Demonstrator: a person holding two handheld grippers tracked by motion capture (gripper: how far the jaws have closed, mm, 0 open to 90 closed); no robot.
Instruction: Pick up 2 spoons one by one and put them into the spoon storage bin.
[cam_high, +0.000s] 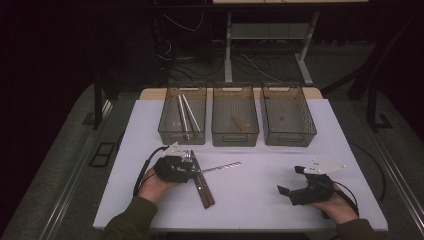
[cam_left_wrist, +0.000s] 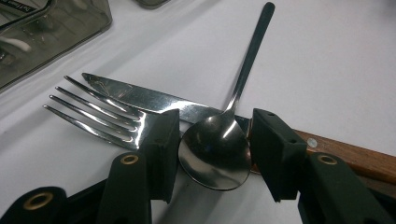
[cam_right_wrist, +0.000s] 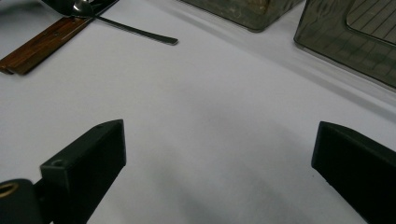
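Note:
A steel spoon (cam_left_wrist: 246, 70), a fork (cam_left_wrist: 98, 112) and a knife (cam_left_wrist: 140, 95) with wooden handles (cam_high: 204, 191) lie together on the white table (cam_high: 250, 200) at centre left. My left gripper (cam_left_wrist: 215, 156) hovers low over them. Its jaws stand on either side of the spoon's bowl, close to its edges, without visibly pressing on it. The bowl rests across the knife blade, and the spoon's handle (cam_high: 222, 167) points right. My right gripper (cam_high: 286, 193) rests at the table's front right, open wide with bare table between its jaws (cam_right_wrist: 219, 158).
Three clear bins stand in a row at the back: the left bin (cam_high: 166, 117) holds long metal utensils, the middle bin (cam_high: 218, 120) a wooden-handled piece, and the right bin (cam_high: 310, 120) shows nothing inside. Dark floor and cables lie beyond.

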